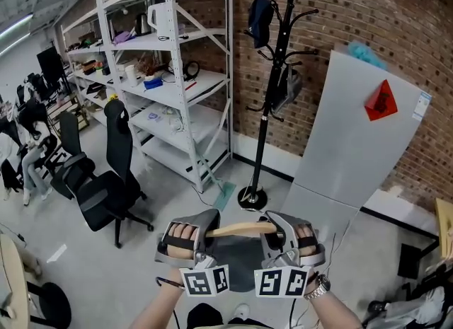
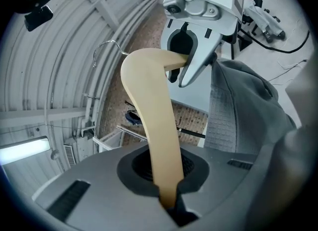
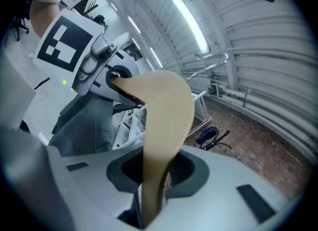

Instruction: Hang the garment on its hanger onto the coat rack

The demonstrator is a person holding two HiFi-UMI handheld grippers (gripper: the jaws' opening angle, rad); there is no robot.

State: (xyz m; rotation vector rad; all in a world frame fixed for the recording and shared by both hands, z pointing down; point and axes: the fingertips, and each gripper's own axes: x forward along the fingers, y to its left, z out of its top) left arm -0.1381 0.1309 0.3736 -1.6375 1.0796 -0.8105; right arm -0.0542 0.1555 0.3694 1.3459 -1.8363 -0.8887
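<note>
A wooden hanger (image 1: 241,229) hangs level between my two grippers low in the head view, and a grey garment (image 1: 237,260) droops beneath it. My left gripper (image 1: 209,231) is shut on the hanger's left arm and my right gripper (image 1: 272,227) on its right arm. The black coat rack (image 1: 272,87) stands ahead by the brick wall, well beyond the hanger, with a dark blue bag (image 1: 260,20) on an upper hook. In the left gripper view the hanger (image 2: 149,115) runs from my left gripper (image 2: 169,200) to the right gripper (image 2: 191,68), its wire hook (image 2: 107,48) sticking out. The right gripper view shows the hanger (image 3: 166,120) clamped in my right gripper (image 3: 149,205).
A white shelving unit (image 1: 177,73) full of small items stands left of the rack. Black office chairs (image 1: 106,186) sit on the floor at the left. A tall pale panel (image 1: 354,143) with a red triangle leans on the brick wall to the right. Seated people are at the far left.
</note>
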